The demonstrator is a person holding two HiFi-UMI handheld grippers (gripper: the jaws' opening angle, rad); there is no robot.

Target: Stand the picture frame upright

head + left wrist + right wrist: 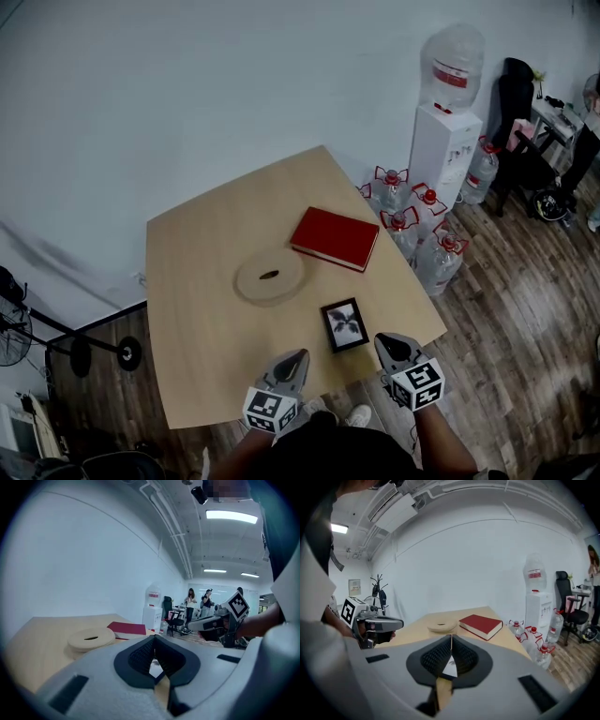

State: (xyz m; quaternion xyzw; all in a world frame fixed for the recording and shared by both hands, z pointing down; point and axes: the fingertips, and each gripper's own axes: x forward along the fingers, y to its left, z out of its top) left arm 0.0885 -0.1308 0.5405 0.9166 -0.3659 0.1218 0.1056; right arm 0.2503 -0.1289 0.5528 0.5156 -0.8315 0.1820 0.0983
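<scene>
Over the near edge of the table [187, 309], my left claw [298, 356] and right claw [384, 342] both have their jaws pressed together, gripping nothing. Just ahead and between them, the picture frame [344, 324] lies flat on its back, touching neither claw. Farther out from the left claw sits a round wooden disc [270, 277]. Beyond the frame, ahead of the right claw, lies a red book [336, 238]. Off to that claw's right, water bottles [412, 225] stand on the floor.
</scene>
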